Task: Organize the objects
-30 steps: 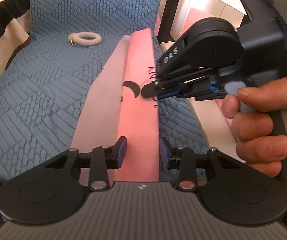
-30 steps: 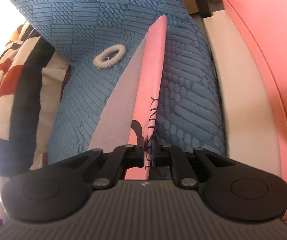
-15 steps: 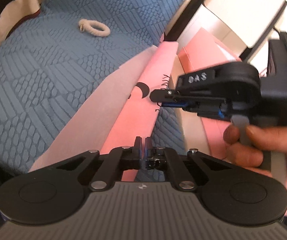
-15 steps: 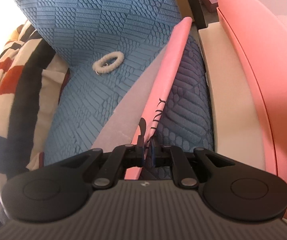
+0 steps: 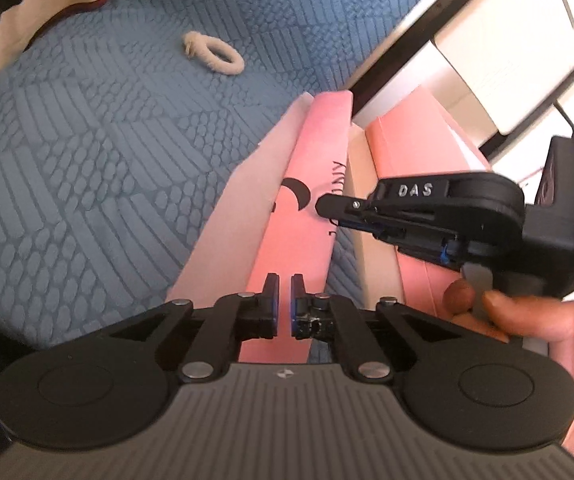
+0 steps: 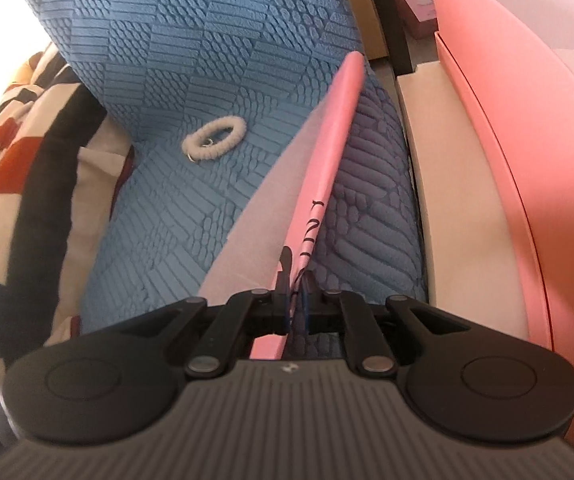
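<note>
Pink, flat and thin, the paper-like sleeve with black lettering (image 6: 319, 184) stands on edge over the blue quilted textured cushion (image 6: 175, 92), running from 6 o'clock toward 12 in the right wrist view. The right gripper (image 6: 295, 296) is clenched on its near edge, the printed letters just beyond the pads. In the left wrist view the left gripper (image 5: 284, 300) sits at 6 o'clock with its fingers nearly together over the same sleeve (image 5: 307, 184); whether they pinch it I cannot tell.

Likely trouble: a one-edge pinch on such limp stock may let the far end sag or crease. If both claws hold and pull apart, it could tear. The white fluffy hair-tie ring (image 6: 213, 140), at 10 o'clock, lies well apart.
</note>
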`<state>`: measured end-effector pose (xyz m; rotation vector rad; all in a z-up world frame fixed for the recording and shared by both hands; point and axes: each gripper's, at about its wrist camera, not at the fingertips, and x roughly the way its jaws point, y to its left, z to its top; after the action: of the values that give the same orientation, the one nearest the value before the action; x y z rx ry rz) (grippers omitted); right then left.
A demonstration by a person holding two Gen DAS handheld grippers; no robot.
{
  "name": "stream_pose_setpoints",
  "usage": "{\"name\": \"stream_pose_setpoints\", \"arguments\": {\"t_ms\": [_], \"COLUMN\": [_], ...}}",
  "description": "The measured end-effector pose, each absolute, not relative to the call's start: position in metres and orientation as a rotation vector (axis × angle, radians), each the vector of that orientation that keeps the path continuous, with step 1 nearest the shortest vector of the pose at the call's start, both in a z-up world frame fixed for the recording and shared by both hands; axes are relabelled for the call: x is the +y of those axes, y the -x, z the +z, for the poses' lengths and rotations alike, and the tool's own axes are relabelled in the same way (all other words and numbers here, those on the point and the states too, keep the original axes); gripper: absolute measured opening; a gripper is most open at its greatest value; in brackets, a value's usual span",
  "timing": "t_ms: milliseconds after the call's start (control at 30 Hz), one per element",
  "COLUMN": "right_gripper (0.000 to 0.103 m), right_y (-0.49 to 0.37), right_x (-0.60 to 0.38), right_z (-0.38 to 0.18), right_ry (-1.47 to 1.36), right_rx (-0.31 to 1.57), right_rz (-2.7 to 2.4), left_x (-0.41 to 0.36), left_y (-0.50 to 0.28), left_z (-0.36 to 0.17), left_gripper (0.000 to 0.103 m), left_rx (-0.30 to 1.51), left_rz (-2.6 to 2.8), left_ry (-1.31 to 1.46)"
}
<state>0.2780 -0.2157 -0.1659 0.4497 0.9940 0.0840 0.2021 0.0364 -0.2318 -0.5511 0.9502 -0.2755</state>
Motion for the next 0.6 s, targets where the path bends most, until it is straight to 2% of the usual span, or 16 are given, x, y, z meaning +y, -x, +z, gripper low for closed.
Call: {"name": "stream_pose_setpoints", "arguments": {"t_ms": [33, 67, 133, 500, 600], "right_gripper": [0.009, 0.009, 0.009, 0.008, 0.008], "right_y": [-0.278, -0.278, -0.278, -0.272, -0.271], "right_x": [-0.215, -0.215, -0.215, -0.215, -0.218], "right_z": [-0.166, -0.166, -0.164, -0.162, -0.162], "right_ry": [-0.450, -0.451, -0.457, -0.471, -0.479], "right_rx": [0.996, 0.997, 0.996, 1.010, 1.010], "right_rz": [0.081, 0.081, 0.087, 0.096, 0.093], "left_x": [0.034, 0.033, 0.028, -0.016, -0.023], "left_y": [-0.203, -0.202, -0.203, -0.197, -0.194], "left_z": [-0.231, -0.230, -0.228, -0.235, -0.235], "left_gripper": [0.015, 0.029, 0.052, 0.052, 0.044], "left_rx": [0.946, 0.943, 0.940, 0.939, 0.937], "left_rz": [-0.286, -0.289, -0.281, -0.247, -0.246], "left_ry": [0.535, 0.521, 0.483, 0.192, 0.135]}}
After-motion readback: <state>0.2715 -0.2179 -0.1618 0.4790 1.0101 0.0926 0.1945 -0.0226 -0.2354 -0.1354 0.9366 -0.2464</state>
